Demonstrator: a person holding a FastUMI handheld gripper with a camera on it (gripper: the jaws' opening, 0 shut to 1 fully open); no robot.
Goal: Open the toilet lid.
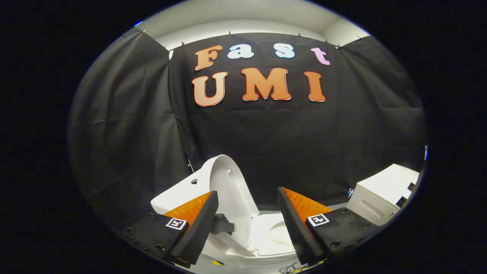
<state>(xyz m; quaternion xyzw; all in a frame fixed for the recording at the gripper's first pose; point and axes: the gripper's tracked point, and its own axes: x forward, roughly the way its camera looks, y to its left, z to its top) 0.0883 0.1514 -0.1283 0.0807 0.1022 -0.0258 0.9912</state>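
A white toilet (182, 194) sits low in the gripper view, below and just ahead of my fingers. Its lid (230, 190) stands raised, upright and leaning back toward the tank, with its underside facing right. The seat and bowl (279, 234) lie exposed between my fingers. My gripper (247, 198) is open, fingers wide apart, with nothing between them. The left finger (201, 224) sits just in front of the lid's lower edge; whether it touches is unclear. The right finger (295, 224) hangs over the bowl.
A white cabinet (384, 194) stands to the right of the toilet. Black cloth walls close the booth behind and on both sides. Some cables (291, 269) lie on the floor beneath the right finger.
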